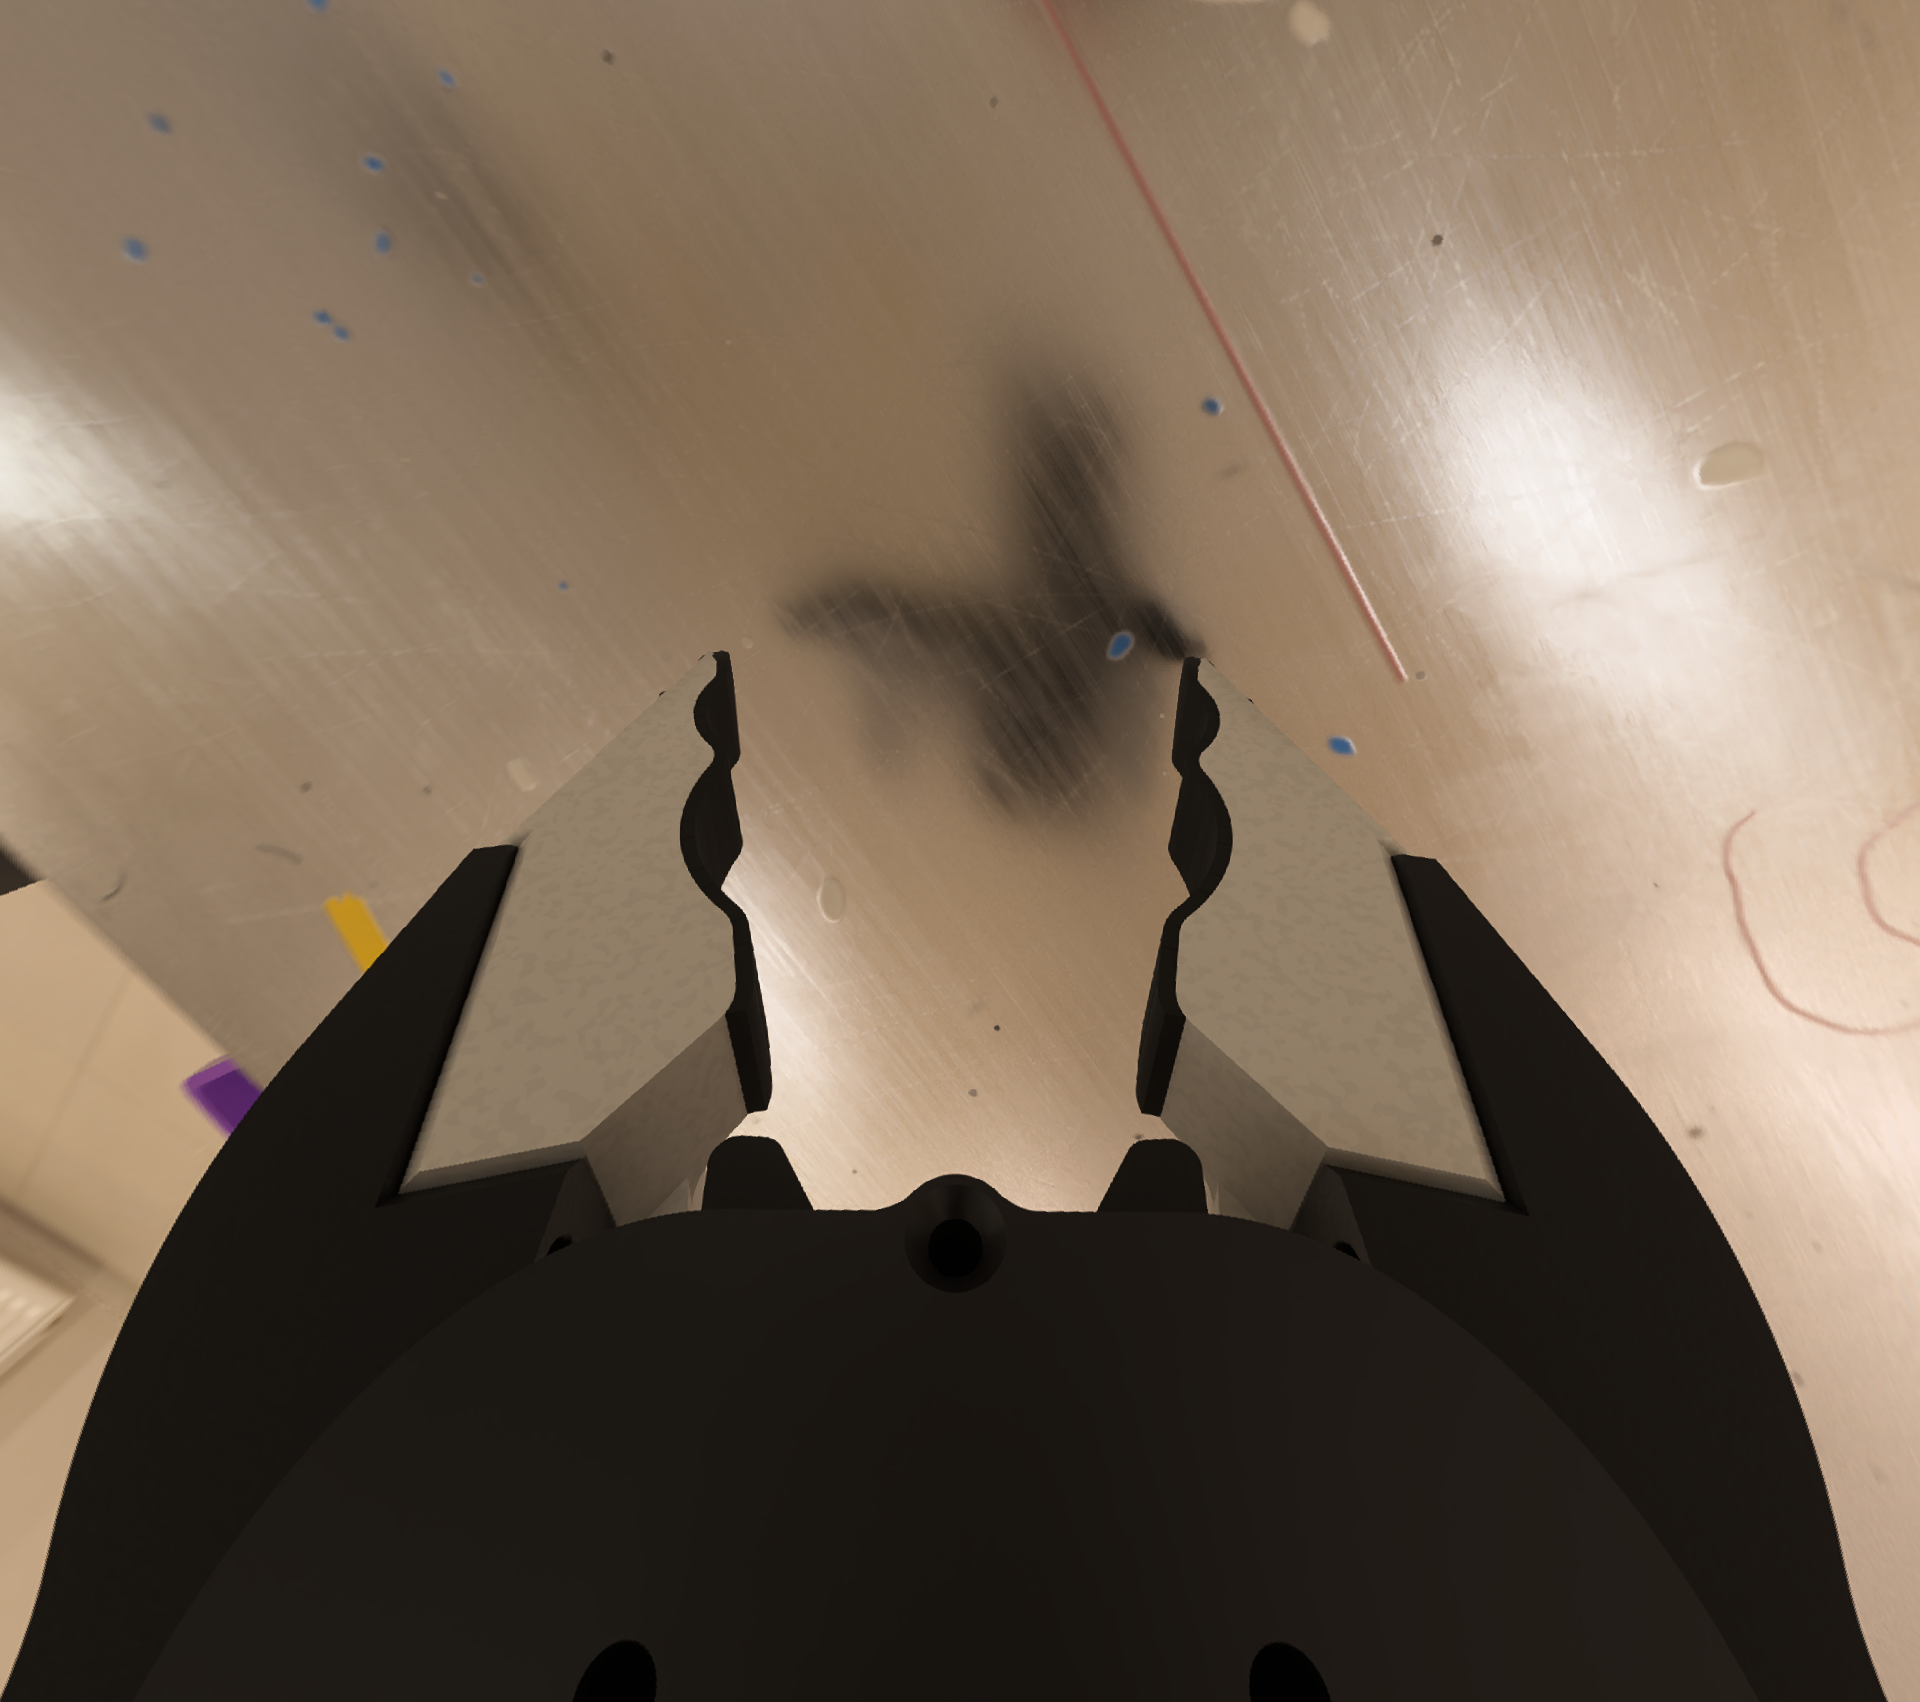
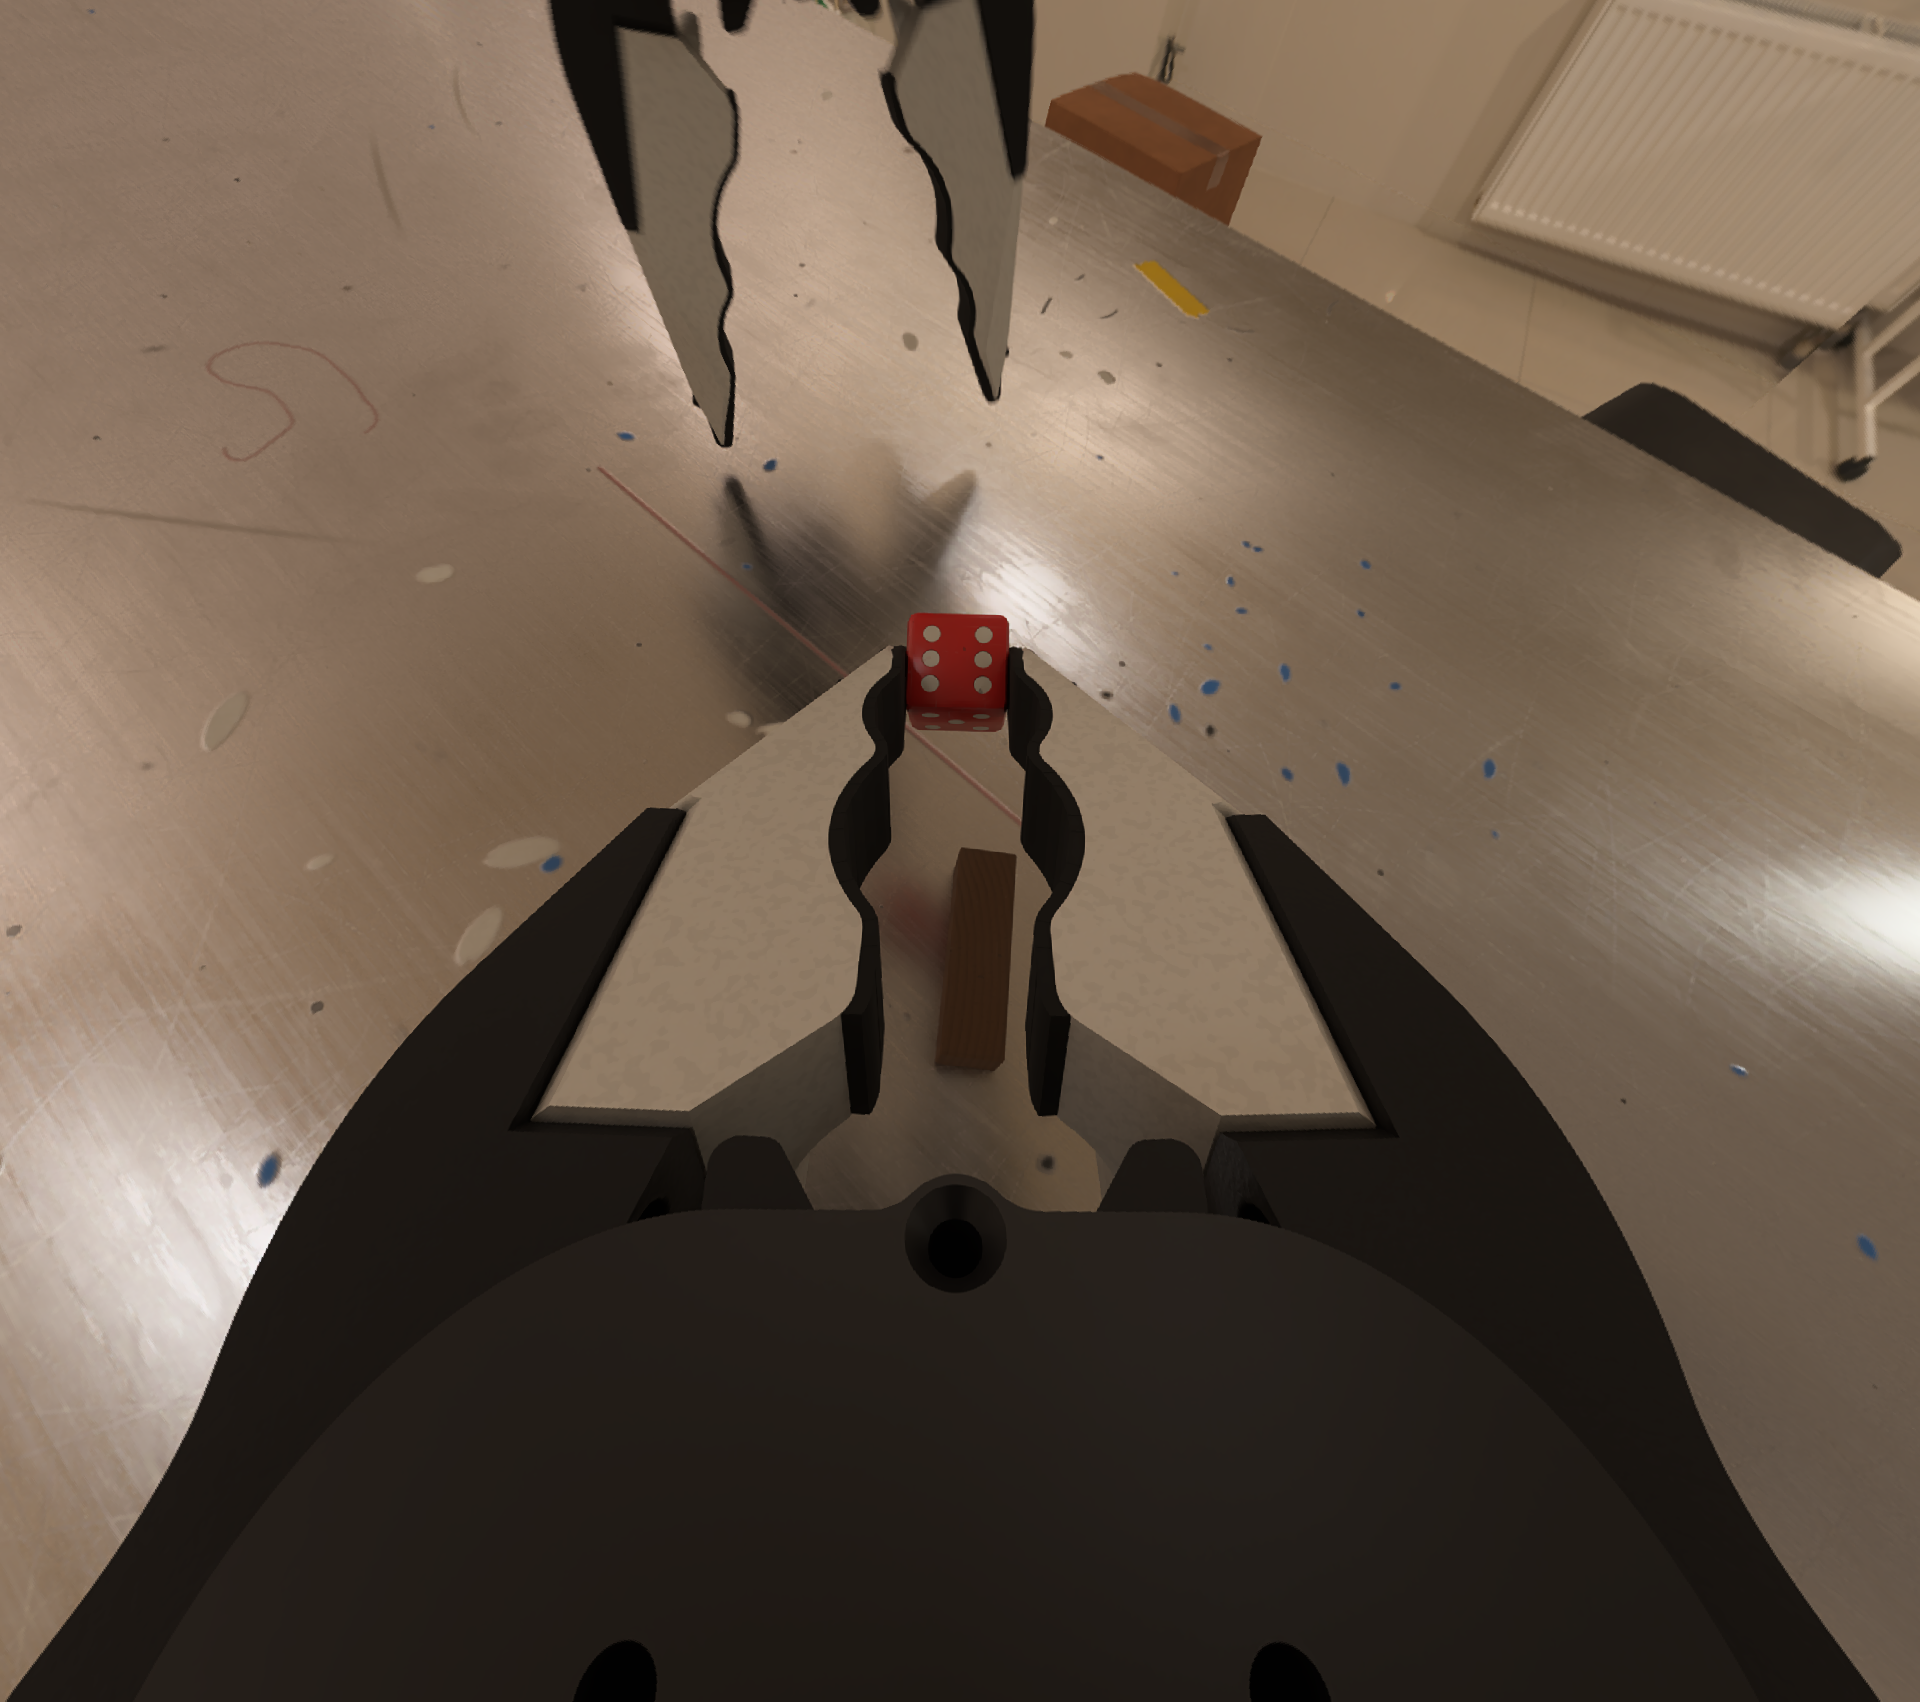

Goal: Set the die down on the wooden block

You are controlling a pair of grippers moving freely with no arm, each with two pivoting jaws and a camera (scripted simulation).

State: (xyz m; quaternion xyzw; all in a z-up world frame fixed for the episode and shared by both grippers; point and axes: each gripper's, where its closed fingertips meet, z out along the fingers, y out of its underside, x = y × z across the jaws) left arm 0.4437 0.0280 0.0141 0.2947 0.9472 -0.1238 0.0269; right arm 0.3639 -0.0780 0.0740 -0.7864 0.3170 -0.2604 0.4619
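Note:
In the right wrist view my right gripper (image 2: 956,665) is shut on a red die (image 2: 957,661) with white pips, held at the fingertips above the table. A small brown wooden block (image 2: 975,966) lies on the metal table (image 2: 312,717) below, seen between the fingers, nearer to me than the die. My left gripper (image 1: 956,660) is open and empty, close above the bare table (image 1: 623,302). It also shows in the right wrist view (image 2: 857,416), hanging open beyond the die. Neither die nor block shows in the left wrist view.
The table is scratched metal with blue and white paint spots and a thin red line (image 2: 727,572). A cardboard box (image 2: 1158,140) sits at the far table edge, with yellow tape (image 2: 1172,288) near it. A radiator (image 2: 1704,156) and a dark chair (image 2: 1745,473) stand beyond the table.

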